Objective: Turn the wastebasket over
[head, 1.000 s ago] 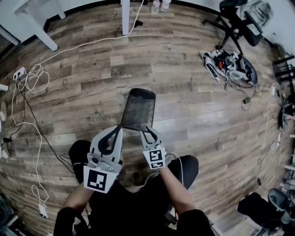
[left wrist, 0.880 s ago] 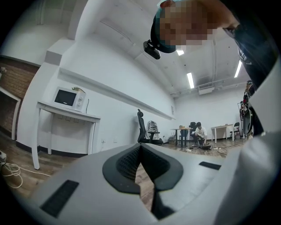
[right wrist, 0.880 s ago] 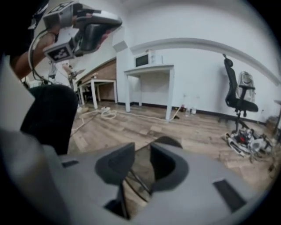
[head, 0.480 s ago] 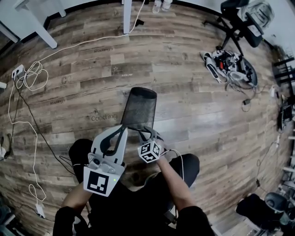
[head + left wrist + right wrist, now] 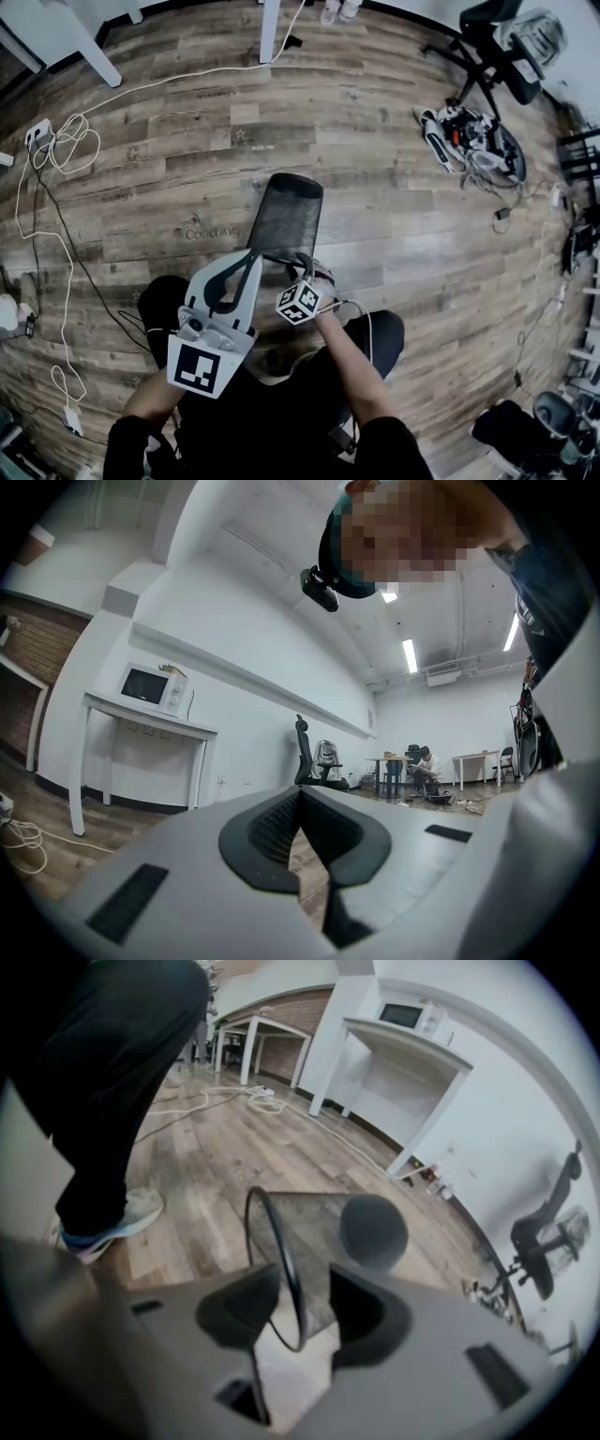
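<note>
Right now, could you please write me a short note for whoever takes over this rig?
Left gripper: shut, empty, pointing level beside the wastebasket's mouth.
Right gripper: open, fingers just opened wider, astride the wastebasket rim, not pressing it.
Wire-mesh wastebasket: on its side on the wooden floor, mouth toward the person.
Done: right gripper set around the rim.
Left: close on the rim, turn the wastebasket over.

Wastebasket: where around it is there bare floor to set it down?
Bare boards lie right of the wastebasket, up to the gear pile, and beyond it, up to the white cable. The far left is crowded with cable loops.
</note>
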Demonstrator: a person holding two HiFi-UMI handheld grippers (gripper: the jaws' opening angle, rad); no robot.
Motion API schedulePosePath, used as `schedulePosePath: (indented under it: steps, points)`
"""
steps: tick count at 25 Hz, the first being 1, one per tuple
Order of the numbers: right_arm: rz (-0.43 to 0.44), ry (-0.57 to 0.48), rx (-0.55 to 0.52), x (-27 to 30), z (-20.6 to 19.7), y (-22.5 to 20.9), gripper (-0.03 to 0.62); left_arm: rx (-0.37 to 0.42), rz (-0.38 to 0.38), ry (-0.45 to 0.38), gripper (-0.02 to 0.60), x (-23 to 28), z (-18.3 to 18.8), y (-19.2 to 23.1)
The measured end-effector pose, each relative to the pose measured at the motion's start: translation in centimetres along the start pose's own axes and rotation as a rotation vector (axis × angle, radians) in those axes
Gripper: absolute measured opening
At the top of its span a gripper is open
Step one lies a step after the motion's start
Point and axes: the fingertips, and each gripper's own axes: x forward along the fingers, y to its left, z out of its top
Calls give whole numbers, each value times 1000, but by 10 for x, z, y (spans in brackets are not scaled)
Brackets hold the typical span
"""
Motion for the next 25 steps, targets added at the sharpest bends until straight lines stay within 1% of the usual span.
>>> schedulePosePath:
  steps: [3,5,9,13,19,25]
  points:
    - [3,14,19,4,-1,-1,179,-7,3,-8,28,0,0,0]
    - [17,19,19,4,-2,1,132,-7,4,-8,28,0,-1,0]
    - [39,39,19,3,-1,1,120,1,8,-2,28,-2,-3,3]
    - [90,23,76,0,6,-3,98,12,10,-7,28,-4,-1,6]
    - [129,1,231,-12,30,-40,68,34,19,-6,28,-9,2,12]
    - [127,-18,257,-18,54,-79,53,38,40,2,28,-10,5,22]
